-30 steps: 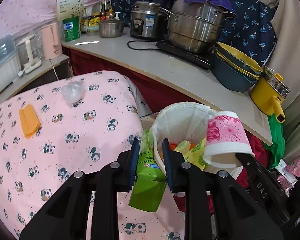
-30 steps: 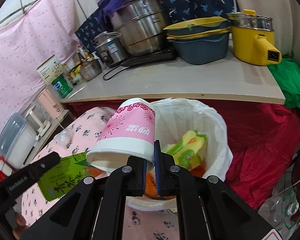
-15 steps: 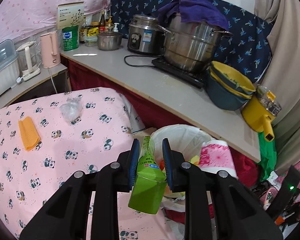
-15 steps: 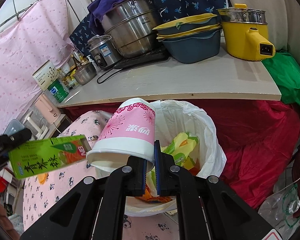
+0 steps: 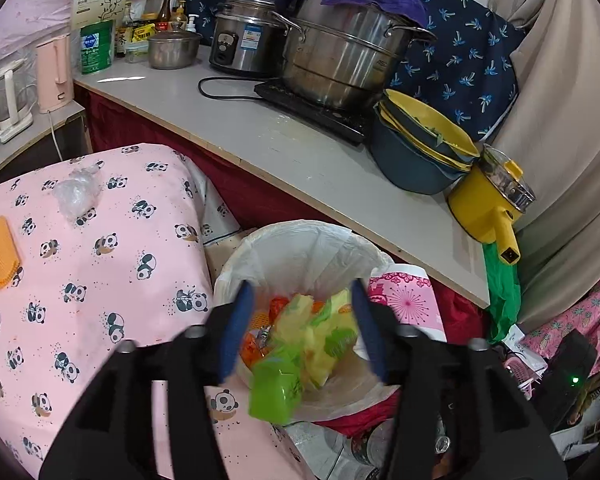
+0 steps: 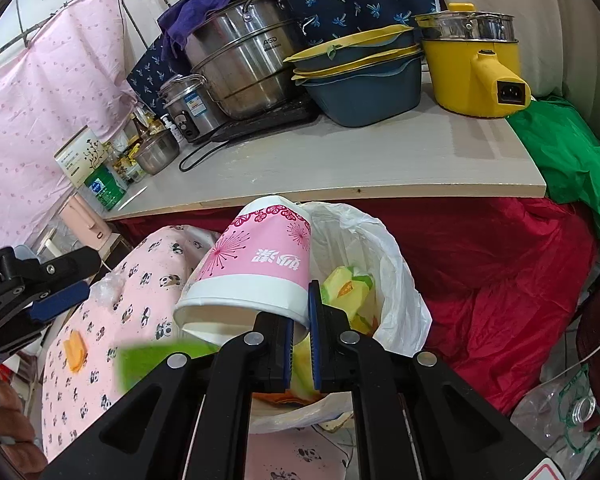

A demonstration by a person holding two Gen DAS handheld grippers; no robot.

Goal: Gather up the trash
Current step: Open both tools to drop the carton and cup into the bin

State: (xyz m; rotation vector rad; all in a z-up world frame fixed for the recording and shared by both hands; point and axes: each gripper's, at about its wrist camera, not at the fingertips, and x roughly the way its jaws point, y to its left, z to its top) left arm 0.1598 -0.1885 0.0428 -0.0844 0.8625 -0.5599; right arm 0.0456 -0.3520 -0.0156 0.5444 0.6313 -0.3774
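Observation:
My left gripper [image 5: 300, 328] is open above the white-lined trash bin [image 5: 300, 240]. A green drink carton [image 5: 274, 394] is blurred in mid-air below the fingers, over the bin's near rim. The bin holds yellow and orange wrappers [image 5: 320, 332]. My right gripper [image 6: 300, 340] is shut on the rim of a pink and white paper cup [image 6: 256, 272], held on its side just over the bin [image 6: 380, 248]. The carton shows as a green blur in the right wrist view [image 6: 156, 360]. The left gripper [image 6: 56, 304] shows at that view's left edge.
A pink panda-print table [image 5: 80, 280] left of the bin carries a crumpled clear plastic bag [image 5: 76, 196] and an orange cloth [image 5: 0, 252]. A counter [image 5: 300, 152] behind holds pots, stacked basins and a yellow pot [image 5: 496, 208]. Red cloth [image 6: 500, 280] and a plastic bottle [image 6: 560, 412] lie at right.
My left gripper has opened and let go of the green carton, which is dropping toward the bin. The right gripper still holds the cup over the bin.

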